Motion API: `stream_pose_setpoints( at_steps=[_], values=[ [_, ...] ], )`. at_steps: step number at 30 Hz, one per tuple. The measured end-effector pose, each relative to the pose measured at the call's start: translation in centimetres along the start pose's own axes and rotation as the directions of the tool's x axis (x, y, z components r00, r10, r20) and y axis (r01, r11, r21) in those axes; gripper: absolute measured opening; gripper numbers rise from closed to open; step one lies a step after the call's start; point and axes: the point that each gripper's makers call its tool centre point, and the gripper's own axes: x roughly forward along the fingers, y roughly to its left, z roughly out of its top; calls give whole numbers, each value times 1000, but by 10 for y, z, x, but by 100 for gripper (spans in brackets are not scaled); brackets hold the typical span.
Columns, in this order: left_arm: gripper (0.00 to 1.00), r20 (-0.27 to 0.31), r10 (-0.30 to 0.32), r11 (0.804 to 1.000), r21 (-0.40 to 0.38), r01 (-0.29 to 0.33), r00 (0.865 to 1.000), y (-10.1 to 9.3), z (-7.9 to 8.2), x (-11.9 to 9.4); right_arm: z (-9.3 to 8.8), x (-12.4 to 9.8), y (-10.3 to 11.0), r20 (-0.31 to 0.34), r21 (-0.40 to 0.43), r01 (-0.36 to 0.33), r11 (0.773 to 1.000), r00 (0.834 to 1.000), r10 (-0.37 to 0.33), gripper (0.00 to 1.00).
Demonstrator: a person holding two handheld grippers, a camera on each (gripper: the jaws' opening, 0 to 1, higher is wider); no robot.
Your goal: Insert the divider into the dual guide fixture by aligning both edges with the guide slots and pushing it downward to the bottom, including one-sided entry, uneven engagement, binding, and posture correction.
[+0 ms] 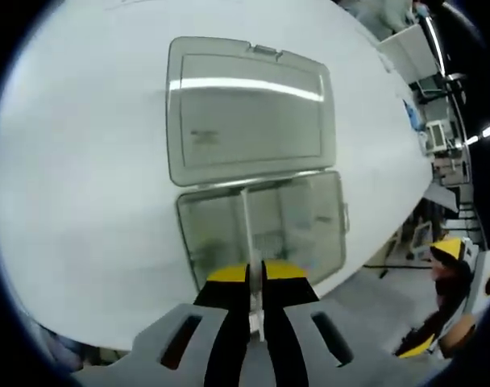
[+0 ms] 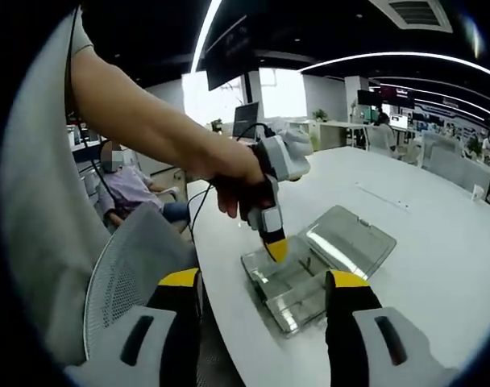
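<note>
Left gripper (image 1: 255,278): pinched on the divider (image 1: 247,234), holding it upright to meet the slots.
Box (image 1: 313,222): lid (image 1: 249,109) open at 12 o'clock for access.
Right gripper (image 2: 261,302): wide, empty, waiting aside.

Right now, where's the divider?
In the left gripper view the divider stands upright in the clear box, held by the left gripper, with the open lid beyond on the white table.
</note>
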Motion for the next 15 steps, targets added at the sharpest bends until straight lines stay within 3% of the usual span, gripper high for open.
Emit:
stream_pose_setpoints(
  at_steps=[15],
  values=[
    [1, -9, 52, 999, 5, -52, 999, 2, 0, 7, -1, -2, -1, 3, 5, -10, 1000, 1000, 10, 59]
  ],
)
